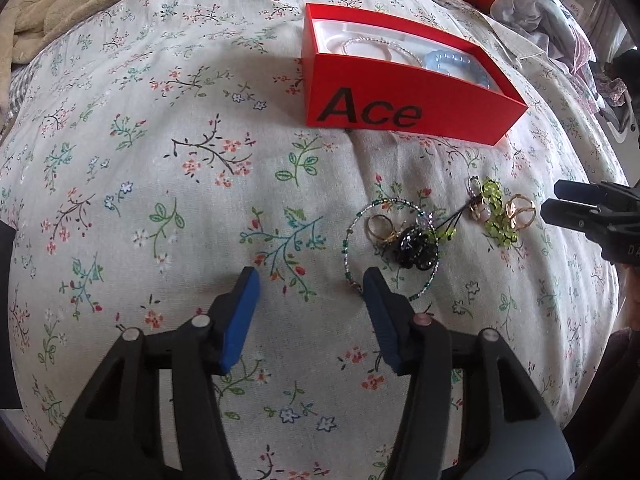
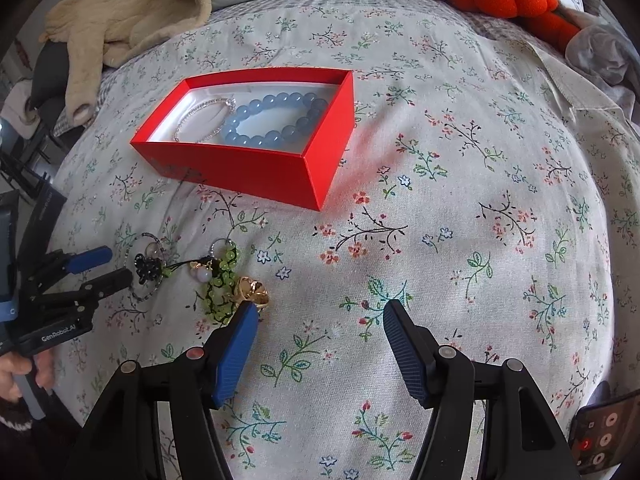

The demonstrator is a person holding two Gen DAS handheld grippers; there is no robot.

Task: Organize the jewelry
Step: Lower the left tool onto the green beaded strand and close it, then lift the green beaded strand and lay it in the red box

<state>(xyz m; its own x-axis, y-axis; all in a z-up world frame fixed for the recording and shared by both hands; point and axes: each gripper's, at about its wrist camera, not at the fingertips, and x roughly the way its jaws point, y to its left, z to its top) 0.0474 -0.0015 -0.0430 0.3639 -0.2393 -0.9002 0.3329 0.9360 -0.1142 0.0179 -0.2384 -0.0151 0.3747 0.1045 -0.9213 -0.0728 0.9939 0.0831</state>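
Jewelry [image 1: 404, 236] lies in a loose heap on the flowered bedspread [image 1: 160, 160]: a thin beaded bangle [image 1: 394, 247], a black bead cluster [image 1: 414, 250], green beads [image 1: 498, 216] and gold rings [image 1: 520, 208]. In the left wrist view, the left gripper [image 1: 312, 284] hangs with jaws apart and nothing between them; its right finger overlaps the bangle's near edge, the heap just right of the gap. A red box [image 1: 400, 108] marked "Ace" sits farther off, holding a blue bead bracelet [image 1: 460, 66].

In the right wrist view, the right gripper [image 2: 320, 316] is spread open over bare cloth, its left finger just beside the gold rings [image 2: 254, 290]; the heap lies to its left, the red box [image 2: 256, 168] beyond.
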